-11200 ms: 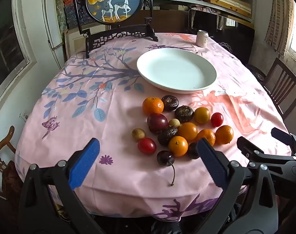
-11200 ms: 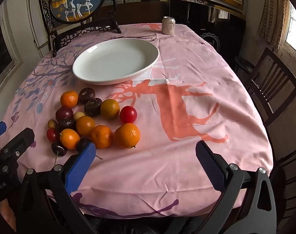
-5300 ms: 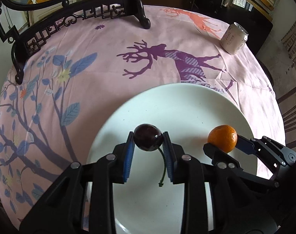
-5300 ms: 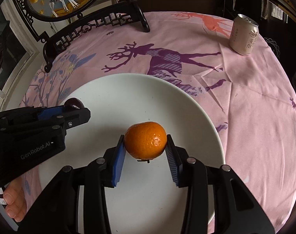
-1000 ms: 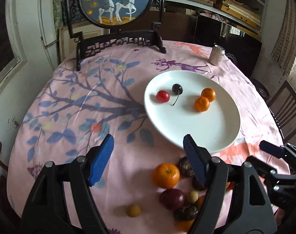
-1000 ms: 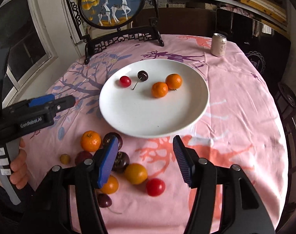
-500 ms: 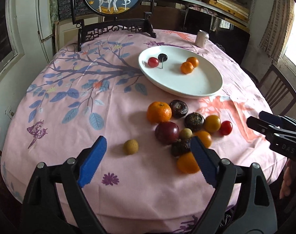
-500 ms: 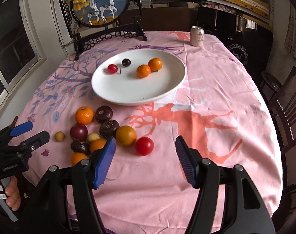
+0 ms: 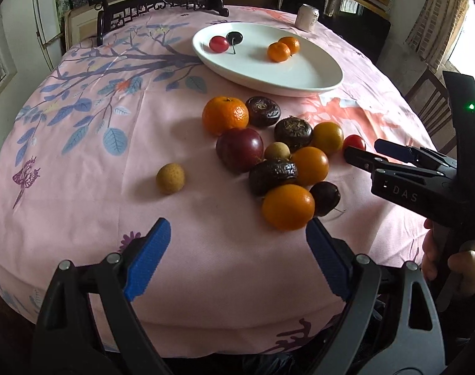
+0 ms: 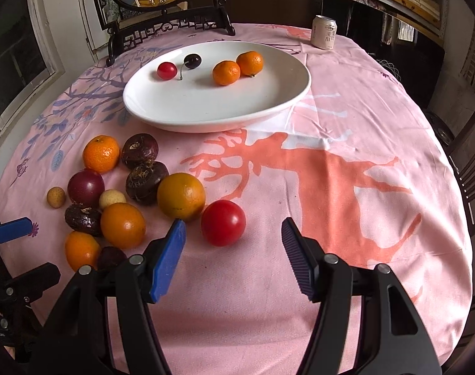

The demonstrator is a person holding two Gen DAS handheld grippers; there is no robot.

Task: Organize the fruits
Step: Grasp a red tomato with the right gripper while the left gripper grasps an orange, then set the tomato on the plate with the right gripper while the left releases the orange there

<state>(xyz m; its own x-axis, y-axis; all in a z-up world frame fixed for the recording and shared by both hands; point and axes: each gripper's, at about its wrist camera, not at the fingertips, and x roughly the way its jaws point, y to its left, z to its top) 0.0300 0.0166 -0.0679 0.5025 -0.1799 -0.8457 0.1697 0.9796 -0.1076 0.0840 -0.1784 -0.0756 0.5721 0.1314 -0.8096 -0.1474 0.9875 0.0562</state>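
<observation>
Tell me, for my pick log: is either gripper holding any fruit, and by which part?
Nothing is held: left gripper and right gripper are both open, empty.

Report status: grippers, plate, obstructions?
Left gripper open, empty. Right gripper open, red tomato just ahead. Plate holds four fruits. Nothing in the way.

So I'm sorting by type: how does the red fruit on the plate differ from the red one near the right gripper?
The red fruit on the plate lies beside a dark cherry; the red fruit on the cloth lies just ahead of the open right gripper, at the pile's edge. Both are round, glossy and red.
</observation>
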